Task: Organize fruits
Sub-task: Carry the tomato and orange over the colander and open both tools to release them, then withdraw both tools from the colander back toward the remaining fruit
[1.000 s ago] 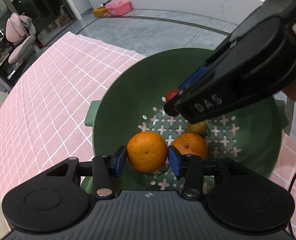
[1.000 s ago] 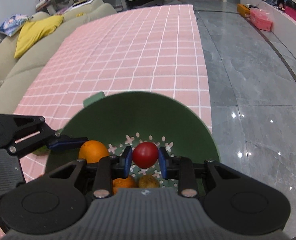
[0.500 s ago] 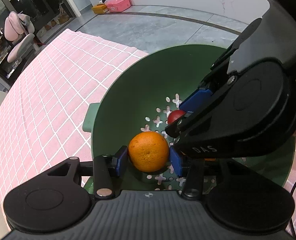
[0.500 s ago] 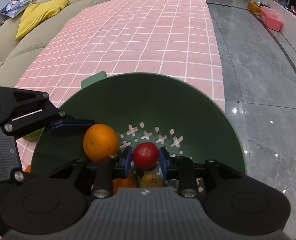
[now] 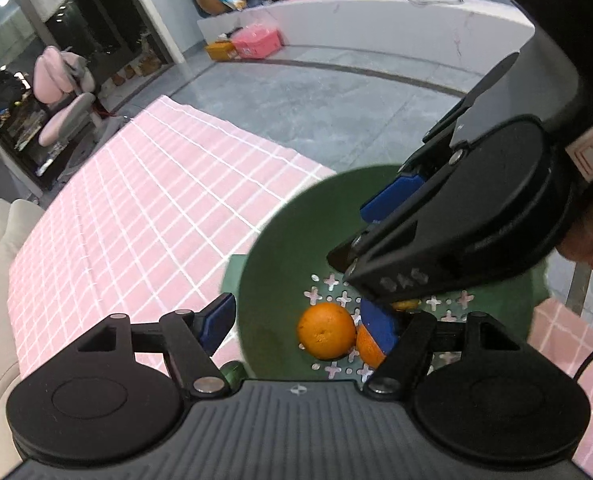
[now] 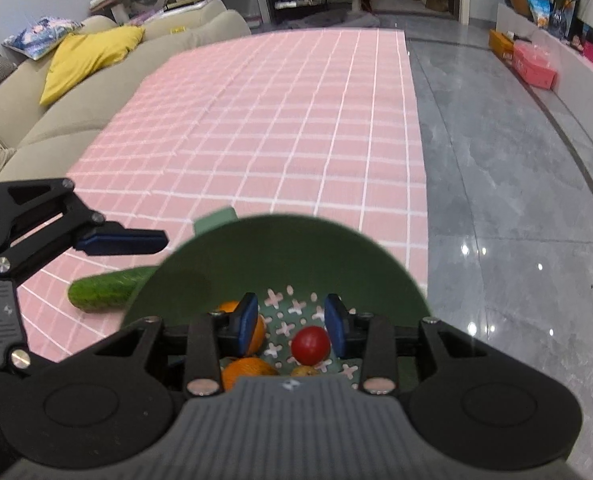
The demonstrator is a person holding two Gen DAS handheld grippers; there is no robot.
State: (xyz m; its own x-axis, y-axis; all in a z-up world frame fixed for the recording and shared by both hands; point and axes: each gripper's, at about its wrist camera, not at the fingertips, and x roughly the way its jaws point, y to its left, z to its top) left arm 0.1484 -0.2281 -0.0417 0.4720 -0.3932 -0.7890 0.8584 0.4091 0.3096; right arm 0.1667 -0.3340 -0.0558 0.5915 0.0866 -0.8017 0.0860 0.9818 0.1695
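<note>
I see a table under a pink cloth (image 6: 280, 128) with a white grid; the cloth ends at a straight edge on my right, with grey floor (image 6: 508, 184) past it. A green bowl (image 6: 296, 240) sits on the cloth near that edge. A cucumber (image 6: 108, 290) lies flat on the cloth just beside the bowl's left side, one end hidden behind its rim.
</note>
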